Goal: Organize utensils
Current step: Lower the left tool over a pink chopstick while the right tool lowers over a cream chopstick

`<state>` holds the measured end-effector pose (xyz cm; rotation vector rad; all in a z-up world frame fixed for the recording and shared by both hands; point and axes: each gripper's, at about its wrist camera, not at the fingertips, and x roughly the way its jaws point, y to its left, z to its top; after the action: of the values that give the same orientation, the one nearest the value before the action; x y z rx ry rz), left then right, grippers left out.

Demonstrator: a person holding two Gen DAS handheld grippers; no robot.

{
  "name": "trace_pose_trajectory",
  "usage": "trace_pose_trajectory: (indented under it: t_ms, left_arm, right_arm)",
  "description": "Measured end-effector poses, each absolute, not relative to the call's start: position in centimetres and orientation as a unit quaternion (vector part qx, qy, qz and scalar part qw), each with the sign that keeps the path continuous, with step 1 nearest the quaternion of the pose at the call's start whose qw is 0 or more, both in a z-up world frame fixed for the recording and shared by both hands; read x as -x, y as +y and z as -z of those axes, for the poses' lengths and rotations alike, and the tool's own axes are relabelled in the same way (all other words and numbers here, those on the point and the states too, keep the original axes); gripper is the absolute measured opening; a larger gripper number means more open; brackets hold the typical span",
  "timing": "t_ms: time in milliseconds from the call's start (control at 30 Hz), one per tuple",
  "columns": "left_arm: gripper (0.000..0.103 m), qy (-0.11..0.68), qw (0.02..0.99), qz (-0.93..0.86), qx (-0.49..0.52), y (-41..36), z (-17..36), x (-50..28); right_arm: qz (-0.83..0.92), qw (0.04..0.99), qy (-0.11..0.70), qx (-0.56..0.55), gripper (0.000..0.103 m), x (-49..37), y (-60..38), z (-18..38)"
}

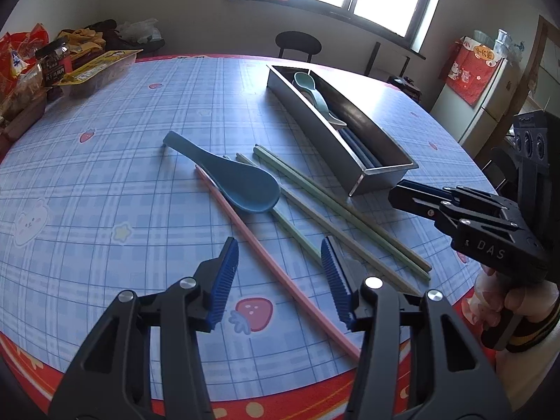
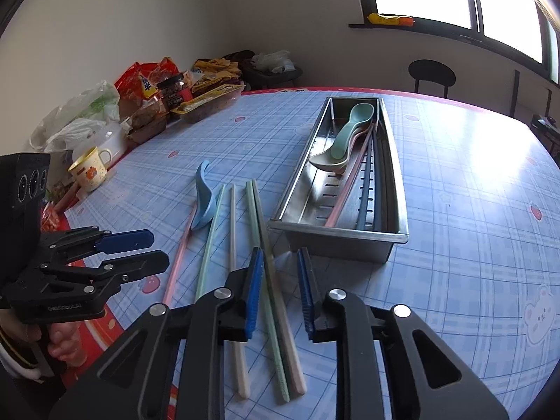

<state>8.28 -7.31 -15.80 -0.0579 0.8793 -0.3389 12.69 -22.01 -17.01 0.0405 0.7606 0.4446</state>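
We're partway through tidying. The steel utensil tray (image 2: 397,217) already holds a mint-green spoon (image 2: 353,129) stacked on other spoons, plus a pink chopstick (image 2: 344,189) and dark ones (image 2: 369,192) lying lengthwise. Out on the table (image 1: 105,182) we've got the blue spoon (image 1: 238,182), a long pink chopstick (image 1: 266,255) running under it, and four pale green and beige chopsticks (image 2: 269,280) fanned beside the tray. Our left gripper (image 1: 280,280) has its jaws apart, straddling the pink chopstick without pressing on it. Our right gripper (image 2: 280,294) has its jaws narrowly apart around the rightmost green and beige chopsticks, pads not visibly clamped. So six pieces remain, by our count.
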Motion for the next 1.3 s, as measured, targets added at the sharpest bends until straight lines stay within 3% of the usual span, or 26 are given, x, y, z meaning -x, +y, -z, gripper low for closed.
trace_pose_trajectory:
  t_ms: [267,1200,1300]
  left_arm:
    - [0.041,0.431,0.888,0.16,0.038,-7.1,16.3,-8.4]
    - [0.039,0.422,0.884,0.188,0.069,-6.1,17.3,-8.3]
    - [0.039,0.425,0.883,0.189,0.066,-6.1,17.4,-8.3]
  right_arm:
    - [-0.216,0.897,0.386,0.0,0.013,-13.0,-21.3,18.1]
    - [-0.197,0.884,0.417,0.079,0.013,-13.9,-18.3,19.4]
    - [-0.206,0.882,0.414,0.087,0.008,-13.6,-17.9,19.4]
